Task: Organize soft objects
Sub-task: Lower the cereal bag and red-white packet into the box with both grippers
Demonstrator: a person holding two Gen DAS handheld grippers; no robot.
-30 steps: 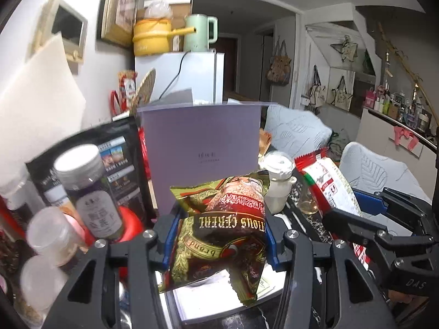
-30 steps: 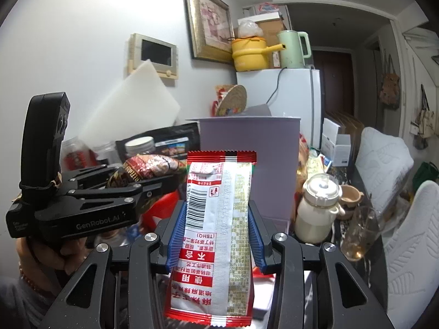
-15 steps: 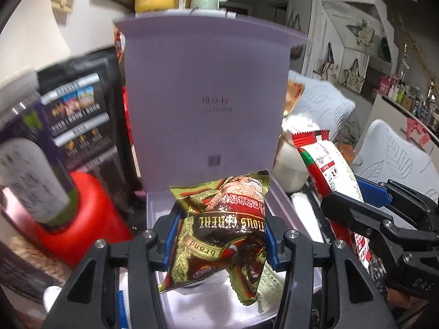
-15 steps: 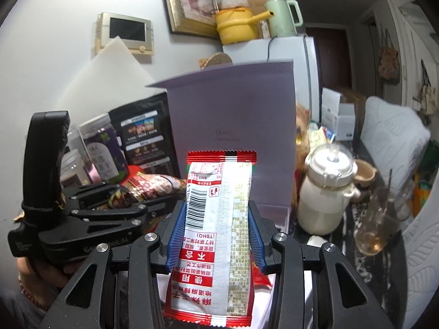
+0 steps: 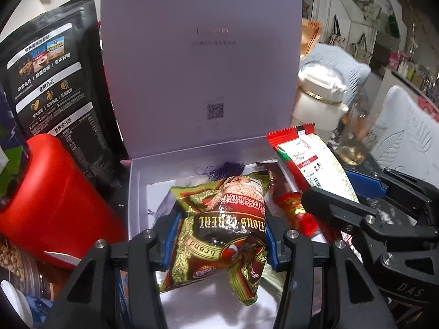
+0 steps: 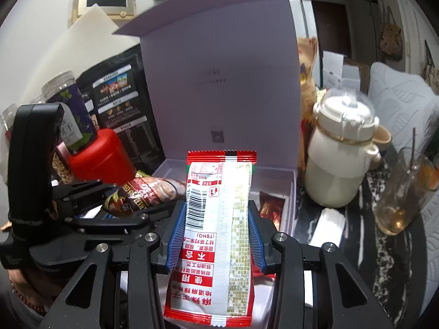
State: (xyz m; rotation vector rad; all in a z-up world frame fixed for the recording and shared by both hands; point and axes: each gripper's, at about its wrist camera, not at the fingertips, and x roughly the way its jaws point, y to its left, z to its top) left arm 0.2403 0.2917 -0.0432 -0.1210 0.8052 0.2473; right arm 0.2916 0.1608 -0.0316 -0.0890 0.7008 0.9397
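Observation:
My left gripper (image 5: 219,235) is shut on a green and brown cereal packet (image 5: 222,227) and holds it over the open lilac box (image 5: 134,192). My right gripper (image 6: 214,235) is shut on a red and white snack packet (image 6: 216,219), also over the box (image 6: 274,170). The right gripper and its packet (image 5: 310,159) show at the right of the left wrist view; the left gripper and cereal packet (image 6: 148,192) show at the left of the right wrist view. A small red packet (image 6: 270,208) lies inside the box. The lid (image 5: 197,63) stands upright behind.
A red canister (image 5: 52,200) and a black pouch (image 5: 55,96) stand left of the box. A white lidded jug (image 6: 340,159) and a glass (image 6: 400,197) stand to its right. A purple-labelled jar (image 6: 71,109) is behind the canister.
Both grippers have moved forward and down with their packets, from in front of the box to over its open tray. The lid now fills the background.

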